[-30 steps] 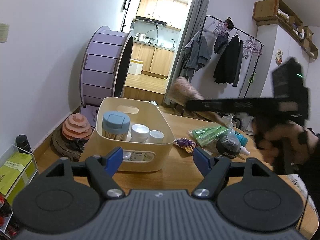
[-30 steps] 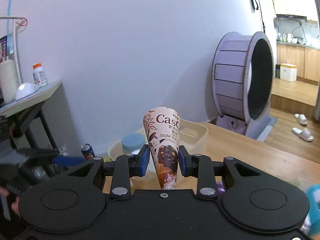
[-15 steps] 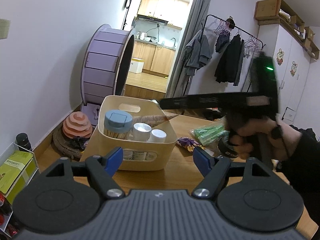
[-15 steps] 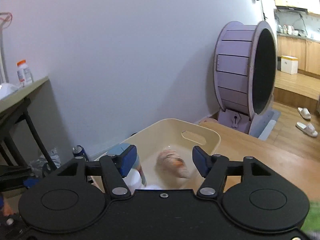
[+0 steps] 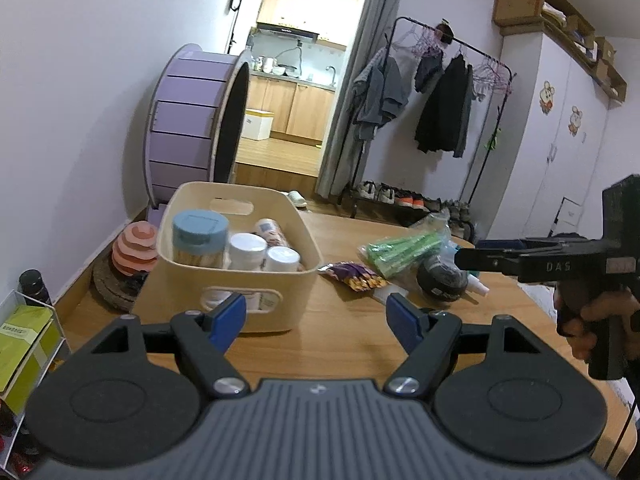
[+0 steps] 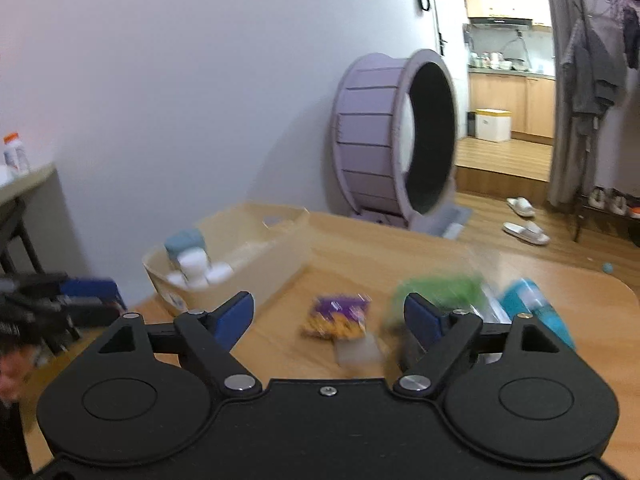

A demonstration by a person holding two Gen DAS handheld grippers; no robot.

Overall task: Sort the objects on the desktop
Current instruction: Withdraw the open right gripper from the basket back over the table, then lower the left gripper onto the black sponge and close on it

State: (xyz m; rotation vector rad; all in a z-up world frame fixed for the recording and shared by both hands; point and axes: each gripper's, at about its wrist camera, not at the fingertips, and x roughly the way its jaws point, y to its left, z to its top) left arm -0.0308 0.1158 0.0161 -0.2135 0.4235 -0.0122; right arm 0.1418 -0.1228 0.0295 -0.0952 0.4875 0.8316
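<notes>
Sachets (image 6: 334,316), purple and lying flat on the table (image 6: 360,248), sit at twelve o'clock from your right gripper (image 6: 329,314), whose jaws are opening with nothing between them. Your left gripper (image 5: 316,318) hangs released and empty, the bin (image 5: 236,280) at eleven o'clock. Green packets (image 6: 436,288) and a teal bottle (image 6: 540,312) crowd the sachets at two o'clock.

table (image 5: 344,344) | on it: bin (image 5: 280,280), purple packet (image 5: 354,274), green packet (image 5: 404,248), black roll (image 5: 442,280)

I see a purple wheel (image 5: 192,120) by the wall, a clothes rack (image 5: 440,92) beyond, slippers (image 6: 524,220) on the floor and a kitchen (image 5: 296,64) behind.
</notes>
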